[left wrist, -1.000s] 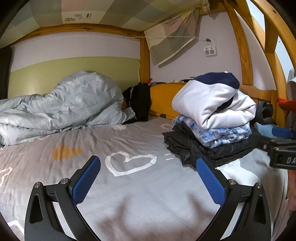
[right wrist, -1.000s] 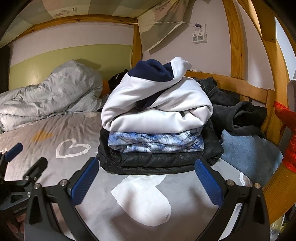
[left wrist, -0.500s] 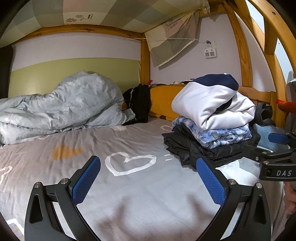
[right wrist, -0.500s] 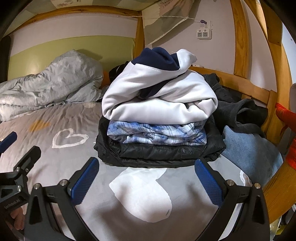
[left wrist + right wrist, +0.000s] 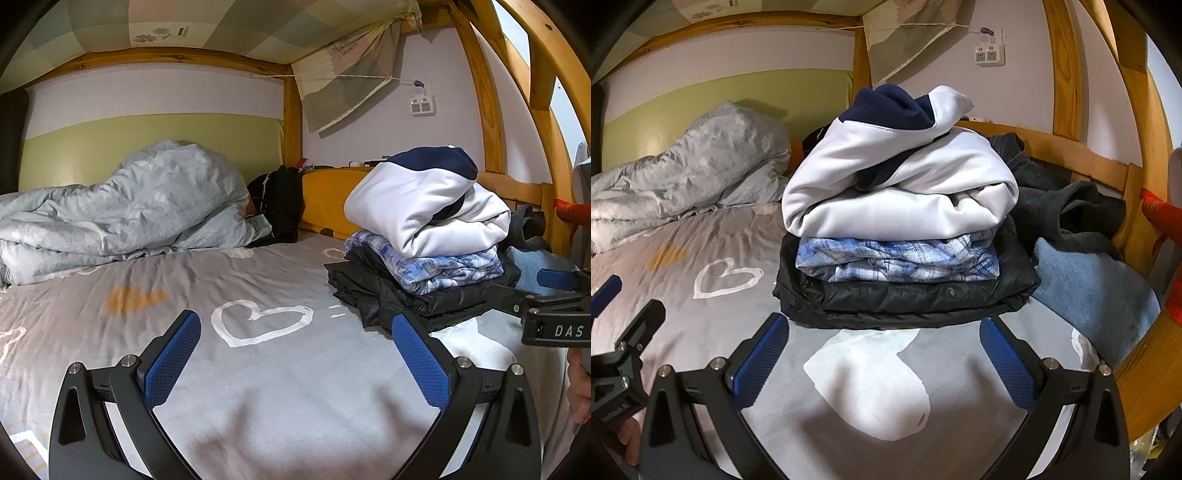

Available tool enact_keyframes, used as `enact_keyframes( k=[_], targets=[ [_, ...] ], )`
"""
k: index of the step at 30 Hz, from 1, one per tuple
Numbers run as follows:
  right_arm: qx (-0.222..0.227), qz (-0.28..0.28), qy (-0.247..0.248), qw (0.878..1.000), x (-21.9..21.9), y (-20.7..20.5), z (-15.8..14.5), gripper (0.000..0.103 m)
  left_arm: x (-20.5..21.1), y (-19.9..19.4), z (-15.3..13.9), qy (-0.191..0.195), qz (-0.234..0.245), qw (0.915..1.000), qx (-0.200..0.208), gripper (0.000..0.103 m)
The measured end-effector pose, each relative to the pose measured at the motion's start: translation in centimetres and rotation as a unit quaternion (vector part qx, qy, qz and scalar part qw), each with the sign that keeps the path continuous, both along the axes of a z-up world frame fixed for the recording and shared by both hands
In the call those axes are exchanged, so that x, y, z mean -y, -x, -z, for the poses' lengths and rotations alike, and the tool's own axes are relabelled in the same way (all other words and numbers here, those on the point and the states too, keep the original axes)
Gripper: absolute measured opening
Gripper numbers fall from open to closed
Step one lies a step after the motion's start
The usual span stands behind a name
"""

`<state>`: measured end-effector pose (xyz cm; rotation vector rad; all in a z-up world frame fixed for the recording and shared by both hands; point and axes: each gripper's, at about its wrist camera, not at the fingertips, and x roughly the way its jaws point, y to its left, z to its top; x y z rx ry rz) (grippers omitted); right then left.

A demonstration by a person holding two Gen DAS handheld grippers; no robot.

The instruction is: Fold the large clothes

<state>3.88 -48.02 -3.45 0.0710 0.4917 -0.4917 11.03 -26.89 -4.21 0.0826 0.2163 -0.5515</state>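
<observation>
A neat pile of folded clothes (image 5: 897, 236) sits on the grey heart-print bed sheet (image 5: 258, 369) — white-and-navy soft top, blue checked shirt, black puffy jacket underneath. Left gripper (image 5: 295, 354) and right gripper (image 5: 882, 350) both spread wide, holding nothing.

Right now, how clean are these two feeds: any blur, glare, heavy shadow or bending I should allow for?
Left wrist view: sharp, strong fisheye bending of the wooden bed frame, soft shadow on the sheet between the open jaws, no glare. Right wrist view: also sharp, the folded pile evenly lit, its shadow falling on the sheet just in front; corners are black.
</observation>
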Motion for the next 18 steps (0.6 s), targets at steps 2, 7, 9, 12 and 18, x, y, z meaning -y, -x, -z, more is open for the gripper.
enact_keyframes(
  k=[2, 7, 9, 12, 18],
  targets=[
    [0.001, 0.001, 0.000, 1.000, 0.0, 0.0, -0.1, 0.103, 0.0, 0.1, 0.0, 0.000, 0.000, 1.0000, 0.002, 0.103],
    [0.000, -0.001, 0.003, 1.000, -0.1, 0.0, 0.0, 0.103, 0.2, 0.3, 0.0, -0.005, 0.002, 1.0000, 0.008, 0.103],
    [-0.001, -0.002, 0.007, 1.000, -0.2, 0.0, 0.0, 0.103, 0.4, 0.4, 0.0, -0.010, 0.003, 0.9999, 0.009, 0.103],
    [-0.001, -0.004, 0.014, 1.000, -0.3, 0.0, 0.0, 0.103, 0.6, 0.9, 0.0, -0.015, 0.006, 0.9997, 0.020, 0.103],
    [-0.001, -0.005, 0.017, 1.000, -0.5, -0.1, 0.0, 0.103, 0.8, 1.1, 0.0, -0.022, 0.009, 0.9994, 0.027, 0.103]
  ],
)
